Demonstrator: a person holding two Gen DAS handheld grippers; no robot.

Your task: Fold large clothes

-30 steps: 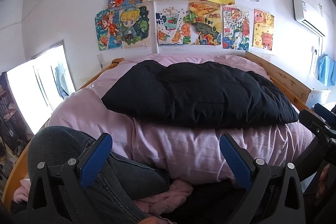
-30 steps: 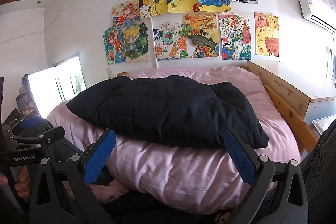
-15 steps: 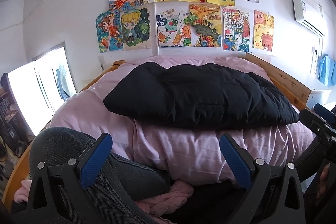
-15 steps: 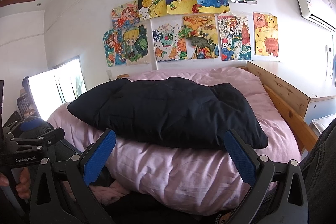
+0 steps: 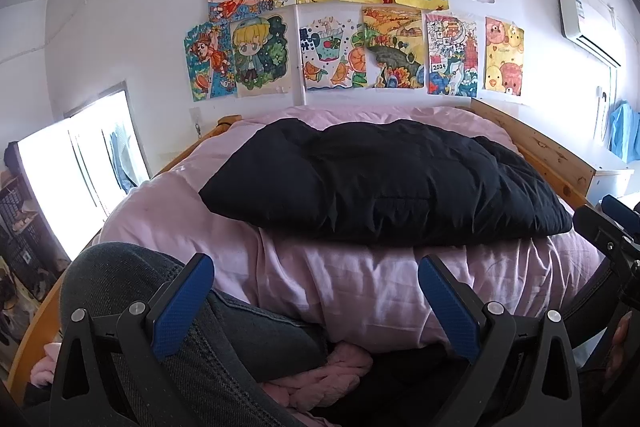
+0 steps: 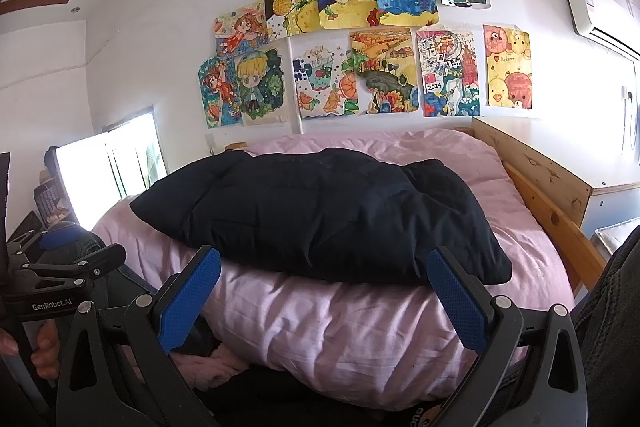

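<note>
A black puffy garment (image 5: 384, 183) lies folded into a long bundle across the pink duvet (image 5: 360, 283) on the bed; it also shows in the right wrist view (image 6: 320, 219). My left gripper (image 5: 316, 303) is open and empty, held back from the near edge of the bed, above my knee. My right gripper (image 6: 324, 297) is open and empty, also short of the garment, in front of the duvet's near edge. Neither gripper touches the garment.
A wooden bed frame (image 6: 540, 183) runs along the right side. My knee in grey trousers (image 5: 132, 279) is at lower left. A pink fluffy cloth (image 5: 332, 375) lies below the duvet. A bright window (image 5: 76, 179) is at left. Drawings (image 5: 360, 19) cover the wall.
Both views have tilted slightly downward, so the bed and wall sit a little lower in frame. The garment has not moved and both grippers stay open.
</note>
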